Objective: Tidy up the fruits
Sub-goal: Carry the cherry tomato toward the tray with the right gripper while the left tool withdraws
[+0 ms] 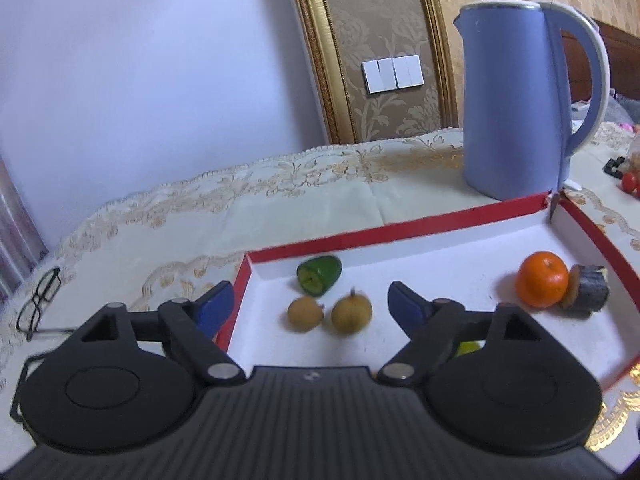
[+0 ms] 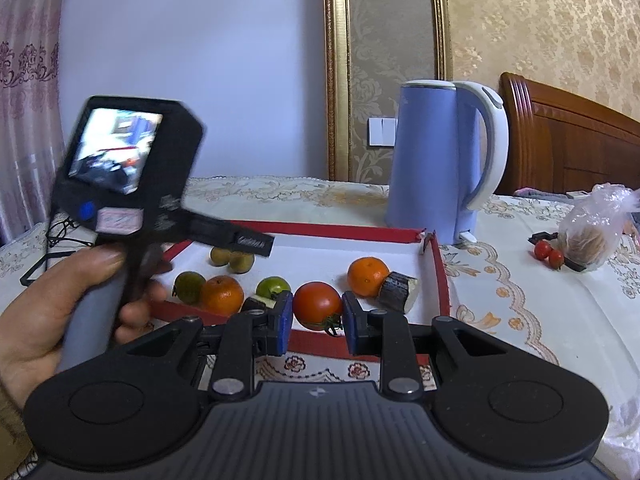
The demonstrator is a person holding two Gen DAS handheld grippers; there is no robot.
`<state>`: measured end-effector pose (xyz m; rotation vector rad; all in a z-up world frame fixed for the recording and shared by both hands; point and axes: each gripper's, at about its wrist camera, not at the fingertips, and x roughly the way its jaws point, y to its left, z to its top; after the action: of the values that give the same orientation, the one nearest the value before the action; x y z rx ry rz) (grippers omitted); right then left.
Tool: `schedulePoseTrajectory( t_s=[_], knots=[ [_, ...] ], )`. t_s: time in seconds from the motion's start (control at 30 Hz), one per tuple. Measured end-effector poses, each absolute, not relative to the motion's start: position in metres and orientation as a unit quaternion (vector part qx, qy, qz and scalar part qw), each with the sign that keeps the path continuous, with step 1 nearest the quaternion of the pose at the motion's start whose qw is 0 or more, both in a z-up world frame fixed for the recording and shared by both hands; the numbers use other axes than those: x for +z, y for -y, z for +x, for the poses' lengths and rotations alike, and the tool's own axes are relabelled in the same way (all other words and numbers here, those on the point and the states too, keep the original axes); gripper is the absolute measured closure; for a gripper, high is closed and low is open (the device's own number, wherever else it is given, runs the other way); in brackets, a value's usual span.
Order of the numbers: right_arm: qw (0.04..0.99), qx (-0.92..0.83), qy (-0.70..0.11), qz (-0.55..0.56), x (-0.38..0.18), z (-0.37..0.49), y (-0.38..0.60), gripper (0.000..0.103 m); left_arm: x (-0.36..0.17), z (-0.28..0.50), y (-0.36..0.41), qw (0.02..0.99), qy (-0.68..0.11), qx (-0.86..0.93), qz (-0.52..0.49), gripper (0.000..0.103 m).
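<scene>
the left tool (image 1: pixel 310 300) is wide apart over the red tray (image 1: pixel 400 226), above two small brown fruits (image 1: pixel 305 314). the right tool (image 2: pixel 314 318) is apart around the tomato (image 2: pixel 318 305), not squeezing it.

The left wrist view looked down close over the tray (image 1: pixel 400 226) toward the kettle (image 1: pixel 516 100). The right wrist view sat farther back, level, sharing tray (image 2: pixel 434 272) and kettle (image 2: pixel 432 160).
</scene>
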<state>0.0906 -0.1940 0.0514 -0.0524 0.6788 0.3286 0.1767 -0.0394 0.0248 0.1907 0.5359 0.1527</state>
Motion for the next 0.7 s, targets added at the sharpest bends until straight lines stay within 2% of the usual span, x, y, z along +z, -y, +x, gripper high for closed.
schedulePoseTrajectory(
  t_s=[0.27, 0.7],
  knots=[
    [0.930, 0.161, -0.330, -0.031, 0.053, 0.111, 0.186, 0.077, 0.026, 0.147, 0.018, 0.958, -0.265, 0.086, 0.067, 0.000],
    [0.923, 0.167, -0.341, -0.059, 0.051, 0.141, 0.165, 0.077, 0.019, 0.116, -0.017, 0.956, -0.278, 0.096, 0.016, 0.000]
  ],
)
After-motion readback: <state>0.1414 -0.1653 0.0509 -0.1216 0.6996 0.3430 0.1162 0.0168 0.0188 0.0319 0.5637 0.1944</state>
